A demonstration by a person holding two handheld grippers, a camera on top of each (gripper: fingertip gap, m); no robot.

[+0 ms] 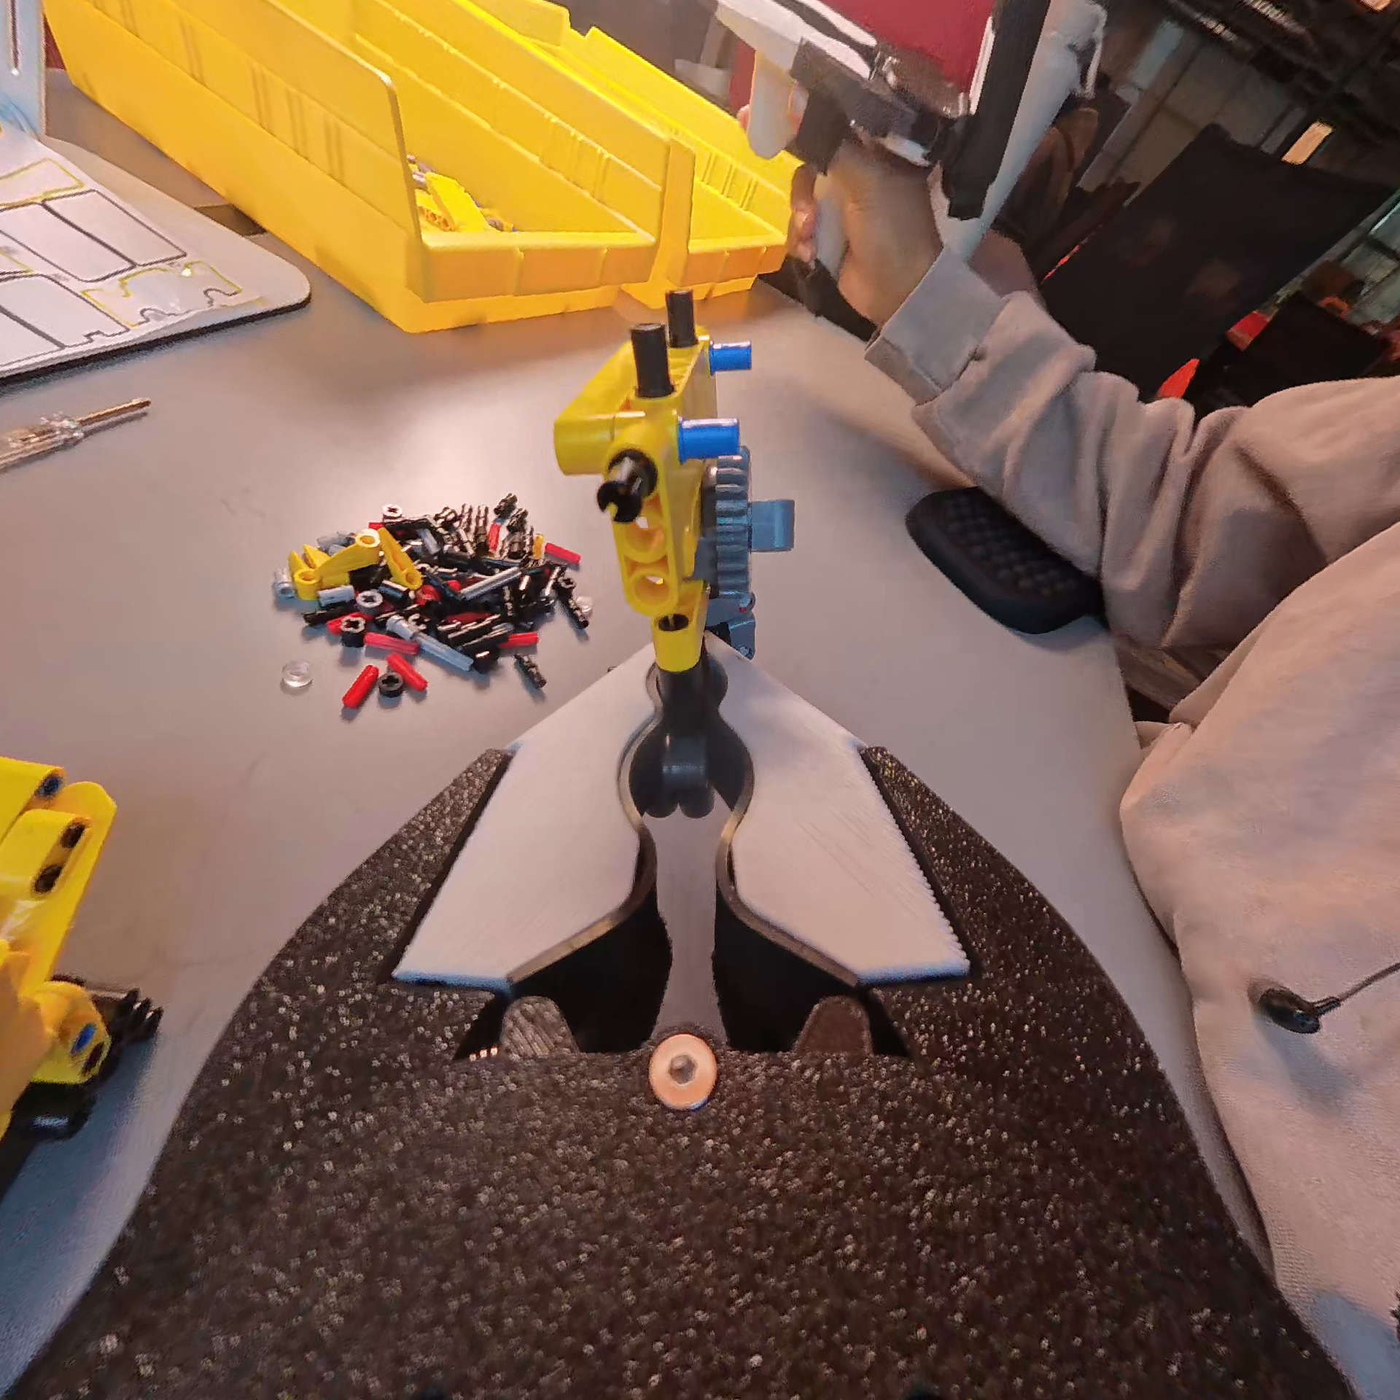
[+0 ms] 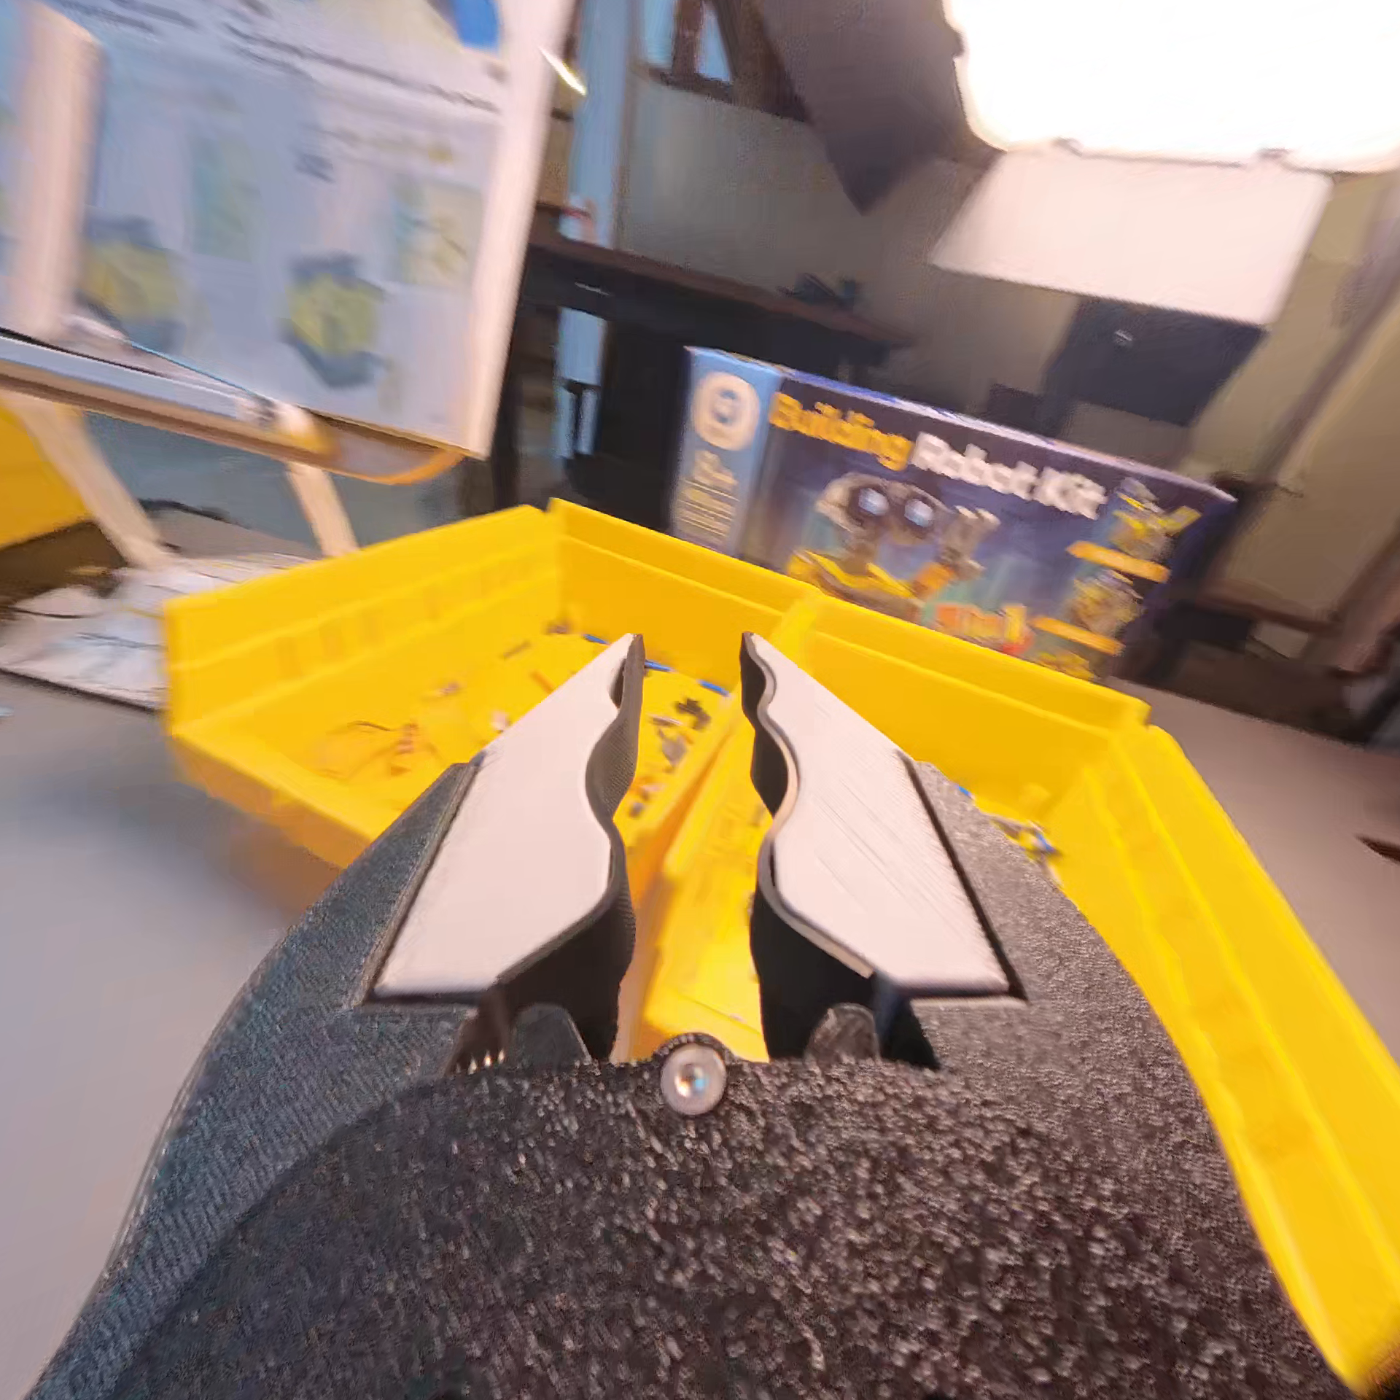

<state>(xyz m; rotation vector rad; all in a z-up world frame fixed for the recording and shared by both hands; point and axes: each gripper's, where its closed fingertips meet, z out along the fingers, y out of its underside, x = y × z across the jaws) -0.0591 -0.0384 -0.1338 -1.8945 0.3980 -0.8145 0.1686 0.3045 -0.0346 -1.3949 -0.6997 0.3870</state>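
Left wrist view: the left gripper is clenched on the dark stem of a yellow brick assembly, whose long axis stands upright, straight ahead of the fingertips. A heap of small loose pieces lies ahead to its left on the grey table.

Right wrist view: the right gripper hangs released and empty, jaws parted, pointing into the yellow tray directly ahead and below; a printed box stands beyond it.

Left wrist view evenly lit, sharp, soft shadows (wide-angle bending at edges). Right wrist view motion-blurred throughout; blown-out window glare upper right.
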